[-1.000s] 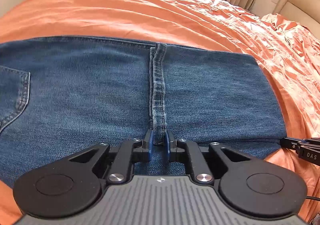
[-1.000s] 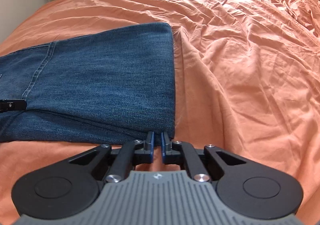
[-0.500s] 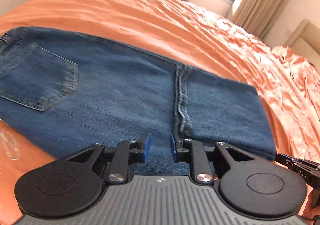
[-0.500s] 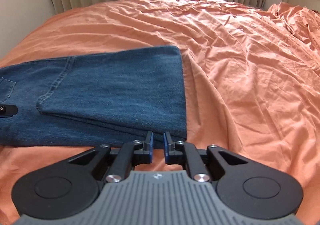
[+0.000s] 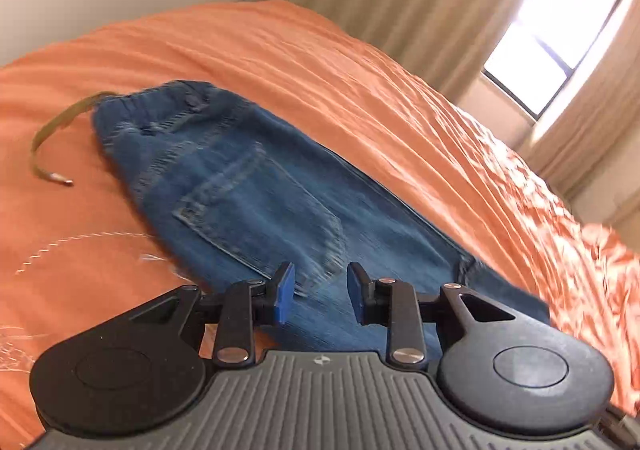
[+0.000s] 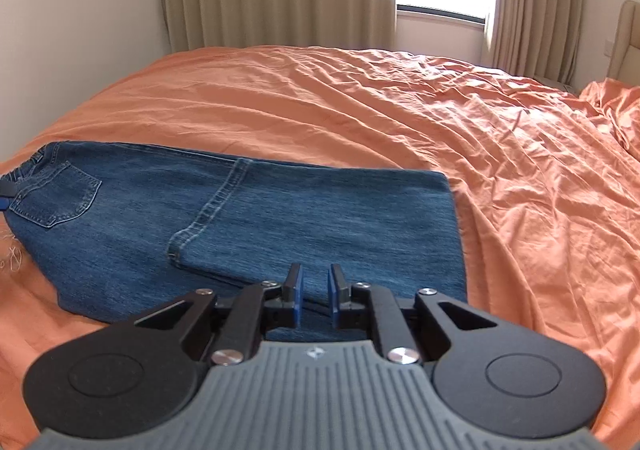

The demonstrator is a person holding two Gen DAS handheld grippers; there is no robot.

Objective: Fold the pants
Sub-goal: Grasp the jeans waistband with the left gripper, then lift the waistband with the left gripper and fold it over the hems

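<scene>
The blue denim pants [image 6: 280, 218] lie folded on the orange-sheeted bed [image 6: 400, 110], while the left tool [image 5: 320, 294] and right tool [image 6: 315, 292], jaws just opening, hover spread and empty above them.

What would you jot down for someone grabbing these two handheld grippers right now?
Left gripper: open, empty, jaws have just been opening, above the pocket end of the blue denim jeans.
Right gripper: jaws slightly apart, have just been opening, nothing between them, above the folded end.
Jeans lie on the orange bedsheet, leg ends folded back over the thighs; a yellowish drawstring trails from the waistband.
Done: first fold.
Left: probably one more fold, then smoothing.
</scene>
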